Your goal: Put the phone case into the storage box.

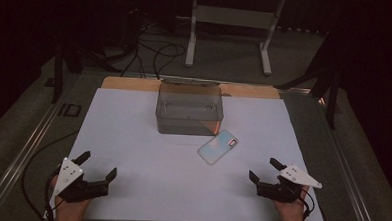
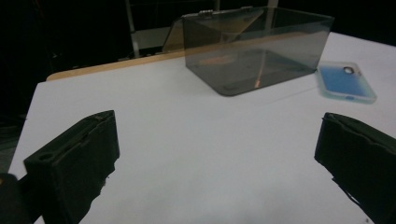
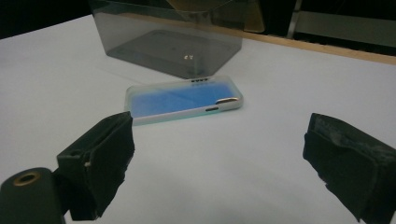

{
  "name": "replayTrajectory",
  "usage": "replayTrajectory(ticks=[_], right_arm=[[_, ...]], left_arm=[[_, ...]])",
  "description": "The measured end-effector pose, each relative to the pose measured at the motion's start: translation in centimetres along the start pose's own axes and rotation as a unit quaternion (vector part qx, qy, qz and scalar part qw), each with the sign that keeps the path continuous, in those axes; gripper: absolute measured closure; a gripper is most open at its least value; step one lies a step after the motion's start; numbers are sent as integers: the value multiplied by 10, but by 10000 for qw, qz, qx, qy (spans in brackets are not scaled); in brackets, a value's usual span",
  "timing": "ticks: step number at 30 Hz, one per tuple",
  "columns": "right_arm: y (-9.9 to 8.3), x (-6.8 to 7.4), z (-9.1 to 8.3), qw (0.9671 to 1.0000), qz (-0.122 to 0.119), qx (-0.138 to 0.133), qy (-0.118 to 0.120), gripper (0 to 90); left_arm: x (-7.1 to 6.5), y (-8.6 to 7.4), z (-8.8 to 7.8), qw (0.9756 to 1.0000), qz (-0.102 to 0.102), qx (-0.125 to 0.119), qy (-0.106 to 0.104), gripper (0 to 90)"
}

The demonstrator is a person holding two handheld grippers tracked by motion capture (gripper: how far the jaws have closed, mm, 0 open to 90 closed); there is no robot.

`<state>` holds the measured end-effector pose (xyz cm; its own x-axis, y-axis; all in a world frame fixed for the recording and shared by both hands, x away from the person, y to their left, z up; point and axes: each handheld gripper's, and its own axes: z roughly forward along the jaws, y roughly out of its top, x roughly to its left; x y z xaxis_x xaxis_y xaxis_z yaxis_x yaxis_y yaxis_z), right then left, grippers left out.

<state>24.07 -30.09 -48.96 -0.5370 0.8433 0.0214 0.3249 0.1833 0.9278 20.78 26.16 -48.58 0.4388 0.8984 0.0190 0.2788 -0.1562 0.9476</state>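
Note:
A pale blue phone case [image 1: 218, 146] lies flat on the white board [image 1: 132, 138], just in front of the right corner of a smoky see-through box [image 1: 189, 108]. The box stands at the board's far middle, with nothing inside that I can make out. My left gripper [image 1: 97, 166] rests open at the near left corner with nothing between its jaws. At the near right, my right gripper [image 1: 264, 170] is open too, pointing toward the case [image 3: 182, 99], which lies a short way beyond its jaws. From the left gripper view the box [image 2: 254, 46] and case [image 2: 346, 81] sit far ahead.
A strip of wooden tabletop [image 1: 130, 83] shows behind the board. Metal rails [image 1: 27, 148] run along both sides of the table. Past the far edge are a white stand [image 1: 232, 27] and loose cables [image 1: 156, 53] on the floor.

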Motion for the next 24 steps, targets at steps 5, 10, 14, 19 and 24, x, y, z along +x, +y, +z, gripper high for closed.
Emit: replayTrajectory(ticks=[5, 10, 14, 19, 24], right_arm=[[0, -1, 0, 10000, 16, 5, 4, 87], [0, 0, 2, 10000, -1, 43, 6, 87], [0, 0, 2, 10000, -2, 46, 11, 87], [0, 0, 2, 10000, 5, 58, 9, 87], [-1, 1, 4, 9999, -11, 99, -17, 87]], left_arm=[[0, 0, 1, 10000, -17, 20, 74, 6], [1, -2, 2, 9999, 3, 60, 100, 6], [1, -2, 3, 9999, 12, 97, 100, 6], [-1, -2, 5, 9999, -8, 122, 81, 6], [-6, 5, 8, 9998, 110, 138, 50, 3]])
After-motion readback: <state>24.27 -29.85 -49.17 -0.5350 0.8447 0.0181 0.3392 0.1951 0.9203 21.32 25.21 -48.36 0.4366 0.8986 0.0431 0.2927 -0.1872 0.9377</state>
